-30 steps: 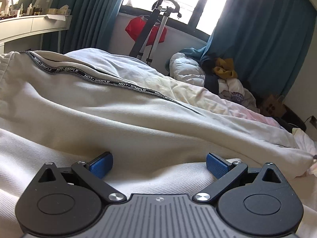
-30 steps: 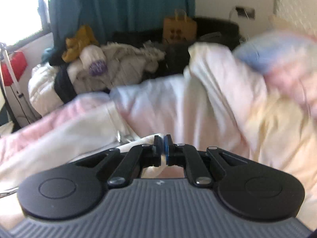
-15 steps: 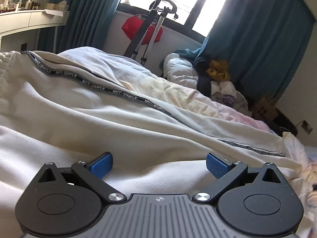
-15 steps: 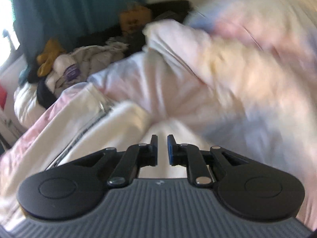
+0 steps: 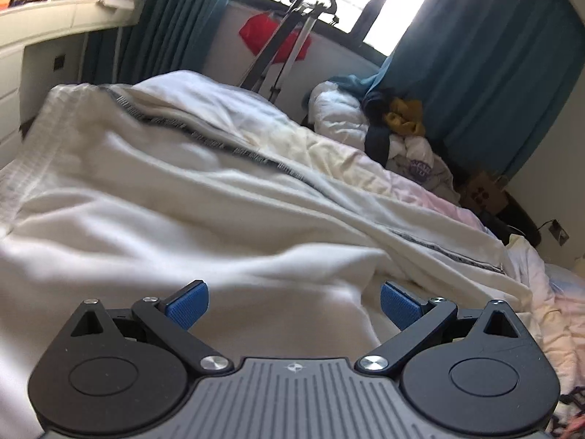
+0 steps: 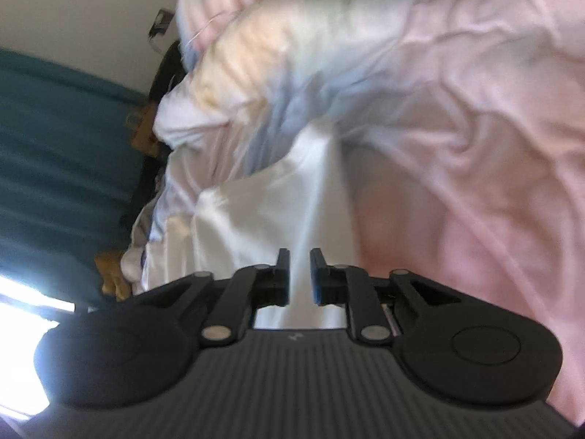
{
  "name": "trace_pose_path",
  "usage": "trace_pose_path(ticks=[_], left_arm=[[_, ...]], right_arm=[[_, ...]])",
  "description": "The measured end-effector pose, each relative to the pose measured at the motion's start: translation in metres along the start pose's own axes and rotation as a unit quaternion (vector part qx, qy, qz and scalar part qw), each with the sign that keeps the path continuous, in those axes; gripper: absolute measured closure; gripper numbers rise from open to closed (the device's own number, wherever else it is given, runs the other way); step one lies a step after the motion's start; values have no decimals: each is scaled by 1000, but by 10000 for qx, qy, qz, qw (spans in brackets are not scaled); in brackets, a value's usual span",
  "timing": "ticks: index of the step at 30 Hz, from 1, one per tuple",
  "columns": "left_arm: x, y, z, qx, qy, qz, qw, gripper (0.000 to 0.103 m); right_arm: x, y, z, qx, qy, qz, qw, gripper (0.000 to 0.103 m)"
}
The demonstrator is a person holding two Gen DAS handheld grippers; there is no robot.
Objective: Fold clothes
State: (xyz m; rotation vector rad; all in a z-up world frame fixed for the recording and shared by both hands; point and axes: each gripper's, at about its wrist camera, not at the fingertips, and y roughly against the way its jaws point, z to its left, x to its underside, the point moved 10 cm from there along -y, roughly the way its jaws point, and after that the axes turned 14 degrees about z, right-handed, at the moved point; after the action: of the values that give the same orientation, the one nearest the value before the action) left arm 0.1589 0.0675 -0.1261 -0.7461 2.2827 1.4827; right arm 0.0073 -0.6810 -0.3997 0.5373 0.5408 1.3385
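A cream-white garment [image 5: 204,219] with a black lettered side stripe [image 5: 256,155] lies spread across the bed. My left gripper [image 5: 294,301] is wide open, low over the cloth, with its blue pads on either side of a raised fold. My right gripper [image 6: 299,274] is tilted and stands slightly open with a narrow gap; white cloth [image 6: 263,219] lies just beyond and between the fingertips, not pinched. The right wrist view is blurred.
A pastel pink and yellow duvet [image 6: 457,128] is bunched on the bed beside the garment. A heap of clothes [image 5: 395,128] sits by the teal curtains [image 5: 493,55]. A folded stand [image 5: 285,40] leans under the window. A white dresser [image 5: 44,36] is at left.
My right gripper, shut on white cloth a second ago, has opened a little, let it go, and rolled sideways toward the duvet. My left gripper stays open and has shifted slightly.
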Motion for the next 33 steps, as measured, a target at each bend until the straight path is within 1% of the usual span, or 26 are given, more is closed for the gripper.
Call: trace_pose_path(ticks=[2, 4, 6, 7, 9, 12, 14, 15, 16, 17, 18, 19, 20, 21, 22, 23, 25, 27, 29, 31, 32, 33], left_arm=[[4, 17, 5, 45, 58, 13, 10000, 2], [9, 34, 10, 90, 114, 23, 9999, 2], [9, 53, 24, 209, 385, 10, 9990, 2], [9, 62, 33, 285, 550, 4, 9981, 2], [11, 81, 51, 337, 736, -19, 9967, 1], [15, 105, 86, 97, 987, -9, 9951, 1], [19, 119, 108, 40, 1264, -36, 9920, 1], [19, 125, 117, 154, 1428, -78, 9896, 1], [19, 131, 126, 278, 1593, -121, 9868, 1], [19, 132, 133, 328, 1723, -160, 9844, 1], [19, 134, 141, 372, 1849, -200, 9819, 0], [19, 135, 148, 415, 1975, -239, 9791, 0], [20, 133, 155, 416, 2140, -218, 9757, 0], [23, 131, 161, 517, 2360, -223, 9701, 0], [24, 132, 166, 683, 2605, -287, 9626, 0], [25, 132, 172, 852, 2848, -356, 9541, 0], [28, 133, 180, 1109, 3184, -396, 9406, 0], [31, 135, 185, 1023, 3261, -386, 9390, 0], [31, 138, 184, 984, 3219, -437, 9406, 0], [32, 139, 184, 932, 3239, -406, 9406, 0], [33, 138, 185, 909, 3295, -366, 9391, 0], [35, 138, 186, 884, 3354, -325, 9374, 0]], right_arm=[[-10, -5, -16, -21, -126, 34, 9999, 60], [-15, -14, -25, -100, -201, 160, 9996, 55], [-14, -30, -28, -487, -270, 472, 9973, 55], [-13, -36, -27, -581, -267, 559, 9964, 56], [-16, -45, -22, -611, -128, 567, 9964, 57], [-20, -55, -14, -558, 96, 460, 9973, 57], [-22, -60, -5, -500, 335, 357, 9975, 57], [-23, -62, -1, -415, 492, 312, 9974, 57], [-24, -63, 5, -327, 658, 281, 9969, 61], [-24, -65, 10, -241, 824, 252, 9960, 70], [-24, -65, 14, -212, 941, 224, 9951, 76], [-25, -65, 17, -170, 1040, 180, 9943, 85], [-24, -63, 21, -109, 1140, 122, 9933, 91], [-24, -60, 23, -47, 1259, 46, 9920, 93], [-25, -58, 26, -1, 1360, -32, 9907, 95], [-26, -54, 30, 25, 1460, -137, 9892, 96], [-27, -45, 37, 23, 1666, -340, 9854, 96], [-28, -37, 46, -46, 1877, -516, 9809, 96], [-28, -34, 52, -6, 2015, -615, 9775, 96], [-29, -32, 56, 44, 2146, -708, 9741, 96], [-29, -32, 59, 69, 2211, -754, 9723, 96], [-30, -32, 55, 118, 2157, -734, 9736, 96]])
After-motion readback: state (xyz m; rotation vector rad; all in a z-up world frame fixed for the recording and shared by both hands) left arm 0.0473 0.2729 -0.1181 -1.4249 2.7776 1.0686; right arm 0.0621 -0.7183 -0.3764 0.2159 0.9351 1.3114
